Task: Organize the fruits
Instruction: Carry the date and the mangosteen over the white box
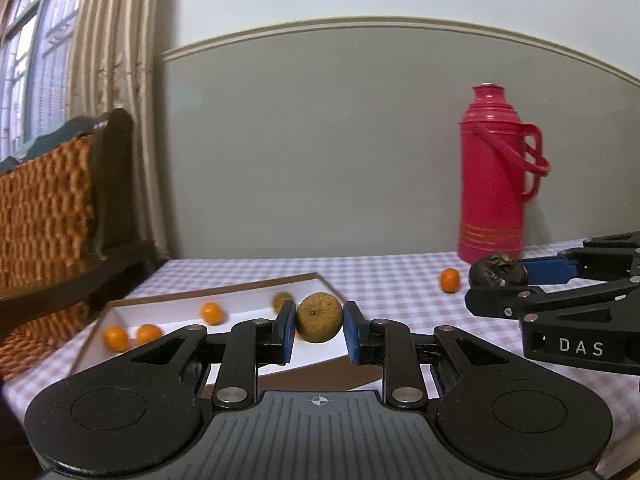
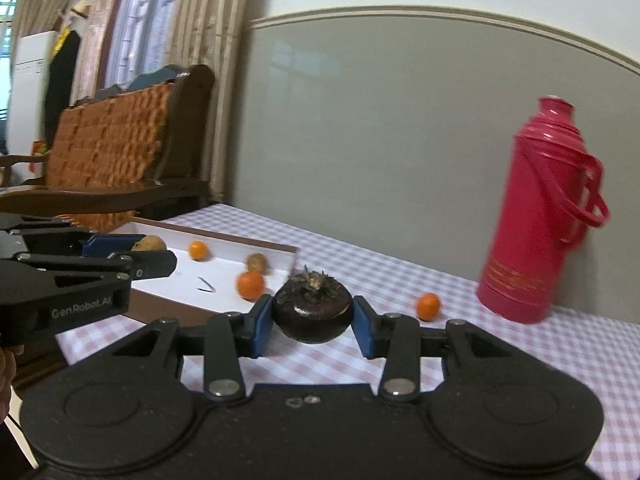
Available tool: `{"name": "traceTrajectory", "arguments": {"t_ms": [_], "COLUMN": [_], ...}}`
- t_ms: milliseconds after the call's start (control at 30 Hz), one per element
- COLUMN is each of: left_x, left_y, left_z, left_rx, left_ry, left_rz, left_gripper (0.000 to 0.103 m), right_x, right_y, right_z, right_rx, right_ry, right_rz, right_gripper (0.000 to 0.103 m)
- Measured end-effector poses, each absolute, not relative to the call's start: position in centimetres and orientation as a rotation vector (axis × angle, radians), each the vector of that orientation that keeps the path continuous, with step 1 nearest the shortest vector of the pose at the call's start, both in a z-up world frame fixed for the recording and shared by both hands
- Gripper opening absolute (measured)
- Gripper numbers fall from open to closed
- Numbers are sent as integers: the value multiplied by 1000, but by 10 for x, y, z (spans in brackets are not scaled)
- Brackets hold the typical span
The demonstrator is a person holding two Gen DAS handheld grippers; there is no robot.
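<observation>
Tray sits on table at left, chair behind it off the table edge. Four small fruits lie in the tray. Flask stands at right by the wall. One small fruit lies on the cloth between tray and flask, nearer the flask.

Grey panelled wall, striped curtain, wicker-backed bench

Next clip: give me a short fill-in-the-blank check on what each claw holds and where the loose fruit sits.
1. The left claw is shut on a round ____-coloured fruit.
2. The right claw grips a ____ mangosteen.
3. One small orange fruit lies on the checked cloth near the ____ flask.

Missing: brown; dark; red
</observation>
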State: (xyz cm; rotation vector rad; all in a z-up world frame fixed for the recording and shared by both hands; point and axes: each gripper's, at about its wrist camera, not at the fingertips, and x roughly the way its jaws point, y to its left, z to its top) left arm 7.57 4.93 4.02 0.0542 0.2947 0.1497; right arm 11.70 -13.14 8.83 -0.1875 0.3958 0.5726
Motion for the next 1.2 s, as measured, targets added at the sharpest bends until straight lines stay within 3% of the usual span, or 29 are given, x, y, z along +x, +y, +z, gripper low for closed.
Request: {"name": "traceTrajectory", "arguments": {"t_ms": [1200], "left_x": [45], "left_y": [158], "left_z": [44], "left_rx": [0], "left_ry": [274], "left_rz": [411], "left_gripper": [26], "right_x": [107], "right_y": [-34], "right_z": [100], "right_rx": [-198], "right_ry": [322], "right_rz": [702], "right_gripper": [33]}}
